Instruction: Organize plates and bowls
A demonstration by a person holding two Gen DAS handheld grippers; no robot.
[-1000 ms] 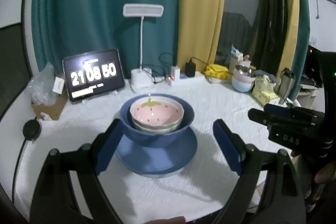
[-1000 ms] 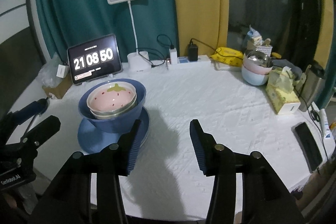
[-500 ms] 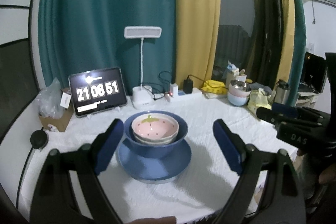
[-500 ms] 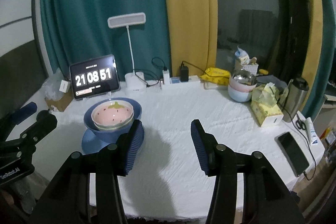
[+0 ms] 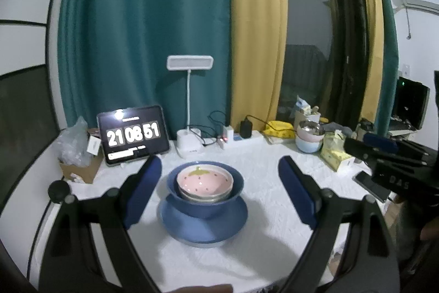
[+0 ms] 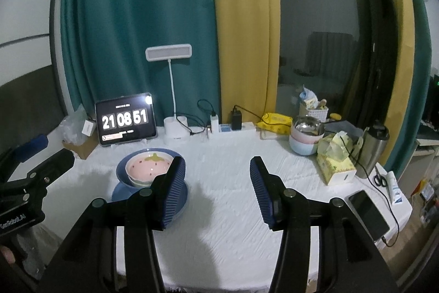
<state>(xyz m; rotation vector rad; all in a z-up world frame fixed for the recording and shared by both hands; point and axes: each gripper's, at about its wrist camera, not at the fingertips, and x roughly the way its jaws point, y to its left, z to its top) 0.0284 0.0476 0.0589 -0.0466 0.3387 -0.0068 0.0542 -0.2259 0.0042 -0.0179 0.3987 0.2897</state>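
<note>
Both sets of tongs, left tongs (image 5: 219, 191) and right tongs (image 6: 216, 190), are hanging wide apart, gripping nothing, while the strawberry bowl (image 5: 204, 180) is sitting nested in the blue bowl (image 5: 204, 206) on the blue plate (image 5: 203, 228) on the worktop (image 6: 233, 224).

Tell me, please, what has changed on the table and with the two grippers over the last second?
Both grippers have drawn back and risen away from the stack: the left gripper and right gripper now see it smaller and more of the room. Both stayed open and empty. The pink strawberry bowl still sits nested in the blue bowl on the blue plate, unmoved. The tablet clock advanced from 21:08:50 to 21:08:51.
</note>
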